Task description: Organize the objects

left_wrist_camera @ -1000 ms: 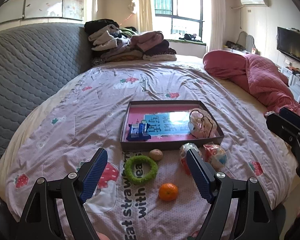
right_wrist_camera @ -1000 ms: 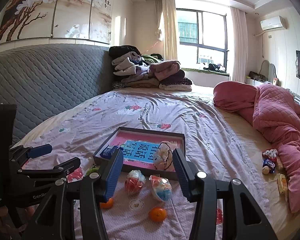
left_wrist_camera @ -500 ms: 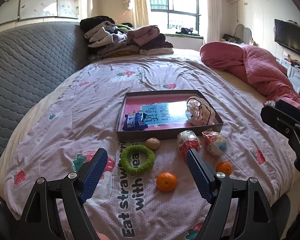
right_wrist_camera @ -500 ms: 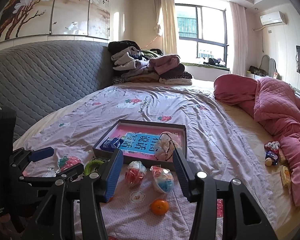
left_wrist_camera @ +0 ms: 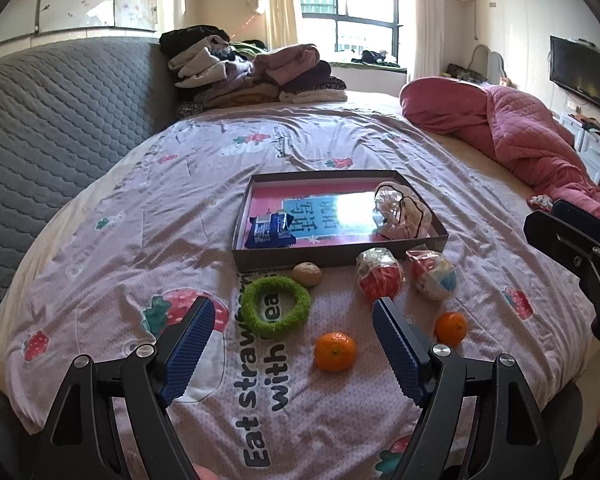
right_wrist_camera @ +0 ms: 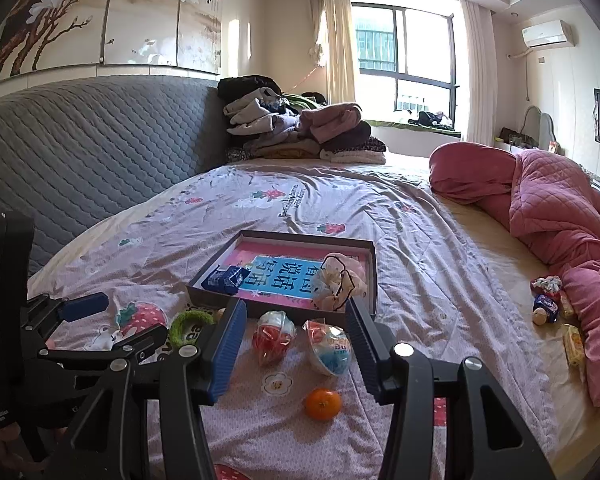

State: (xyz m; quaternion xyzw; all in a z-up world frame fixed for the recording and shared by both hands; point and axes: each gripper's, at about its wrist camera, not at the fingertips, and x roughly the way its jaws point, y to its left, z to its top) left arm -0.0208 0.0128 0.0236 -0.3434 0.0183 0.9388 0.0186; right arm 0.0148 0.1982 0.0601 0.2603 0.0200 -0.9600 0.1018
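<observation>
You are hovering both wide-open, empty grippers, left gripper (left_wrist_camera: 289, 320) and right gripper (right_wrist_camera: 296, 322), so be centring on one orange (left_wrist_camera: 335, 351) before closing.

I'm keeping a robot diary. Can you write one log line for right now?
left gripper: open, empty | right gripper: open, empty | tray: blue packet, bag | on bed: ring, two oranges, two balls

A: Cloth bedsheet (left_wrist_camera: 140, 240), matt, creased. Tray (left_wrist_camera: 340, 254): cardboard w/ glossy printed base.
B: Ring (left_wrist_camera: 278, 307) fuzzy; oranges (left_wrist_camera: 335, 351) dimpled, semi-gloss; gripper pads (right_wrist_camera: 228, 344) ribbed blue plastic/rubber.
</observation>
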